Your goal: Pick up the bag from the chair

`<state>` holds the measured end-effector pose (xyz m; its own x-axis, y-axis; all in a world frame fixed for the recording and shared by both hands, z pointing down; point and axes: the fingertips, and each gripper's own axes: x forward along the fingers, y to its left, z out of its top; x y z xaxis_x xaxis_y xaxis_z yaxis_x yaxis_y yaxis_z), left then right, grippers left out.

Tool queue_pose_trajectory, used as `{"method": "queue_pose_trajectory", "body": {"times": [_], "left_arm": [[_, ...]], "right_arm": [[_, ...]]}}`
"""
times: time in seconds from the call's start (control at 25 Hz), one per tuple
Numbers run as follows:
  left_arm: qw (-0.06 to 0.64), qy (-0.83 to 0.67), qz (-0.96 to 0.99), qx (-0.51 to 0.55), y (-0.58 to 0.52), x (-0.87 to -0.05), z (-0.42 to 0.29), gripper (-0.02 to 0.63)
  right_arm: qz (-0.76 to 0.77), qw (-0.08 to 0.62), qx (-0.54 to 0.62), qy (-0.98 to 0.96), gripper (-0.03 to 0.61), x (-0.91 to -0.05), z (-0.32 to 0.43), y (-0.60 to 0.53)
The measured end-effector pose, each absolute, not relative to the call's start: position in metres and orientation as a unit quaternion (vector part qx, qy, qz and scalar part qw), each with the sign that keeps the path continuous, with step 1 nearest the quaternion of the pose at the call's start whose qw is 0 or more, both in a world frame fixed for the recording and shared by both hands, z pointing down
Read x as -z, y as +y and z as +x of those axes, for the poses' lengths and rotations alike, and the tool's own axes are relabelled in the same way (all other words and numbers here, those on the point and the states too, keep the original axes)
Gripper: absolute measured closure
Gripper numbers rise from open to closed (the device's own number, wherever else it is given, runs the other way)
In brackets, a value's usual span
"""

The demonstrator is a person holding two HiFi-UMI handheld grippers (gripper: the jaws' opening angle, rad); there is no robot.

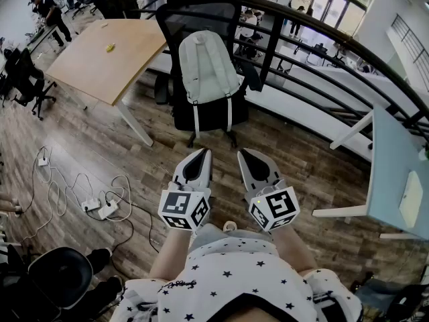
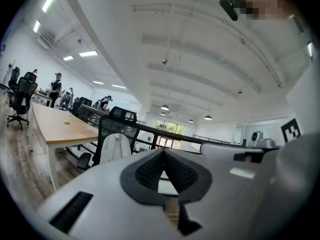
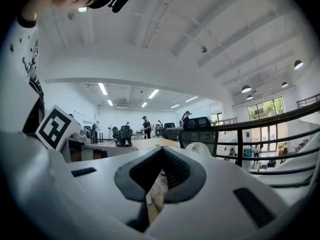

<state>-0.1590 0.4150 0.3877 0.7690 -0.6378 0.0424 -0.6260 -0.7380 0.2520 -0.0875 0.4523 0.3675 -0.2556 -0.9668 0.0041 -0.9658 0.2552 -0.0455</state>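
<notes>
A pale grey-green backpack (image 1: 209,69) stands upright on the seat of a black mesh office chair (image 1: 201,19), leaning on its backrest. The left gripper view shows the backpack (image 2: 116,146) far off at the left; the right gripper view shows only its top (image 3: 200,147) past the jaws. Both grippers are held close to my body, well short of the chair. My left gripper (image 1: 201,153) and right gripper (image 1: 247,153) point toward the chair, each with jaws closed to a point and nothing between them.
A wooden desk (image 1: 107,56) stands left of the chair. A black curved railing (image 1: 322,52) runs behind and to the right. A light-blue table (image 1: 402,173) is at the right. Cables and a power strip (image 1: 100,208) lie on the wood floor at the left. People work far off.
</notes>
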Motion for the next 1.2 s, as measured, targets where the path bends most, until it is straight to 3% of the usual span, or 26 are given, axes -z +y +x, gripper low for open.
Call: {"method": "queue_pose_trajectory", "body": {"times": [0.84, 1.2], "left_arm": [[0.117, -0.378, 0.918, 0.032, 0.458, -0.379, -0.172, 0.601], [0.146, -0.388, 0.910, 0.019, 0.387, -0.384, -0.150, 0.601]], "right_arm": [[-0.563, 0.035, 0.054, 0.824, 0.583, -0.369, -0.096, 0.486], [-0.555, 0.013, 0.082, 0.828, 0.583, -0.380, -0.072, 0.412]]}}
